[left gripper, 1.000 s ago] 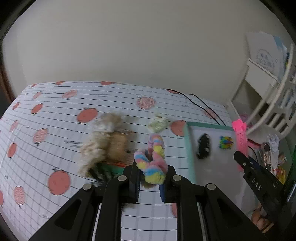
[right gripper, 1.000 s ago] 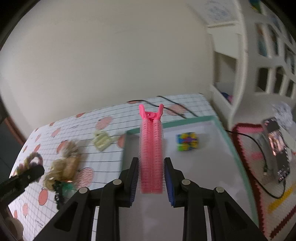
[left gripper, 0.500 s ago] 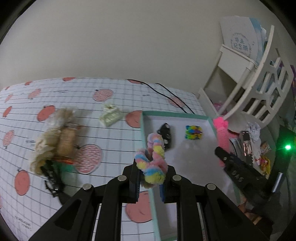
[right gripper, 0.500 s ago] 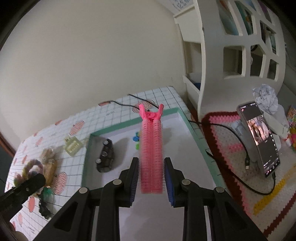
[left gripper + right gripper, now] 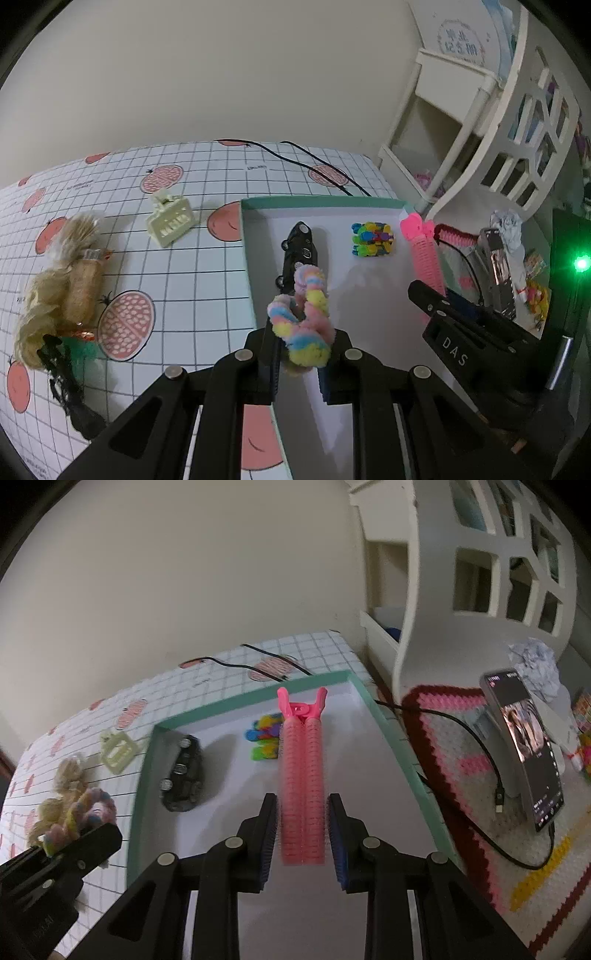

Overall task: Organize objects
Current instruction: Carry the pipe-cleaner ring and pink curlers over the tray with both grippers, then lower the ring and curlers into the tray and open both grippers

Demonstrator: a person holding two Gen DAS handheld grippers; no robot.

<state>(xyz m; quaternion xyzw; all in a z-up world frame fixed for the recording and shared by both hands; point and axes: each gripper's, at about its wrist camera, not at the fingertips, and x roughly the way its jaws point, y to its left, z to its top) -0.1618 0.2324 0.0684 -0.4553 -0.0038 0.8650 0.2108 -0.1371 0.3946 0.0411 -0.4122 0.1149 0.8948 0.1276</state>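
Note:
My left gripper [image 5: 297, 354] is shut on a fuzzy pastel rainbow hair tie [image 5: 301, 321], held just over the left side of the teal-rimmed white tray [image 5: 317, 201]. My right gripper [image 5: 301, 834] is shut on a long pink roller clip [image 5: 303, 775], held lengthwise above the tray's [image 5: 258, 696] middle. A black hair clip [image 5: 299, 251] and a bunch of multi-coloured small clips [image 5: 373, 239] lie on the tray floor. The right wrist view has them as the black clip [image 5: 183, 771] and coloured clips [image 5: 264, 738], with the left gripper [image 5: 74, 842] at the lower left.
On the grid-patterned cloth left of the tray lie a cream claw clip [image 5: 170, 221], a blonde hairpiece [image 5: 62, 284] and a black and green accessory [image 5: 66, 369]. Right of the tray stand a phone [image 5: 524, 746] on a crochet mat [image 5: 461, 775], its cable, and a white shelf [image 5: 480, 572].
Both grippers have swung to the right with their loads. The hair tie has gone from over the cloth to the tray's left side. The pink clip now hangs further over the tray.

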